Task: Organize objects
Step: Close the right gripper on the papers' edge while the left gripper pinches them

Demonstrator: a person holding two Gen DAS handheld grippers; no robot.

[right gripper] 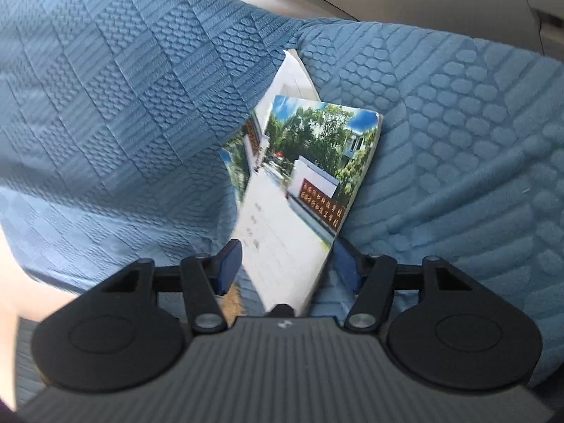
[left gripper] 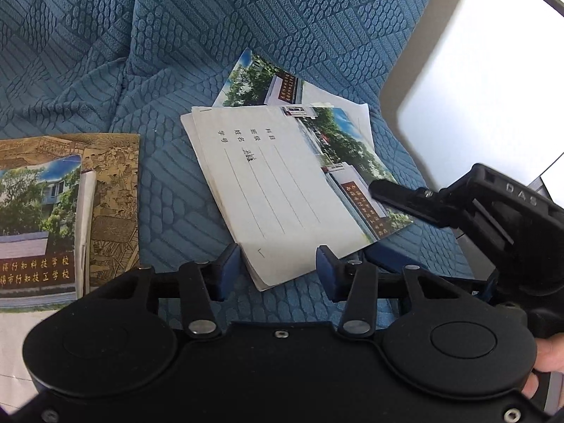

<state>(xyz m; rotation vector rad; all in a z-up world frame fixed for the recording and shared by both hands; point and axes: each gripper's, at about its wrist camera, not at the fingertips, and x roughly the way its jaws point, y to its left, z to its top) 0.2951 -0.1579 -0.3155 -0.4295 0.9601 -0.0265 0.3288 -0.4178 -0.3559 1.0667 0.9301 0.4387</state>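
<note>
Left wrist view: thin white-covered exercise booklet with photo strip (left gripper: 282, 190) lies corner-first between half-open left gripper (left gripper: 278, 268) fingers, unpinched, long axis diagonal; right gripper (right gripper: 285, 268) half-open astride its far edge; equally near.

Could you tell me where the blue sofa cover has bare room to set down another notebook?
The blue sofa cover is bare behind the notebooks and in the strip between the left stack and the middle pile. Around that pile it is crowded by both tongs.

"DAS" on right gripper (left gripper: 373, 190); notebook (left gripper: 282, 190) fields 科目, 班级, 姓名, 学号.
</note>
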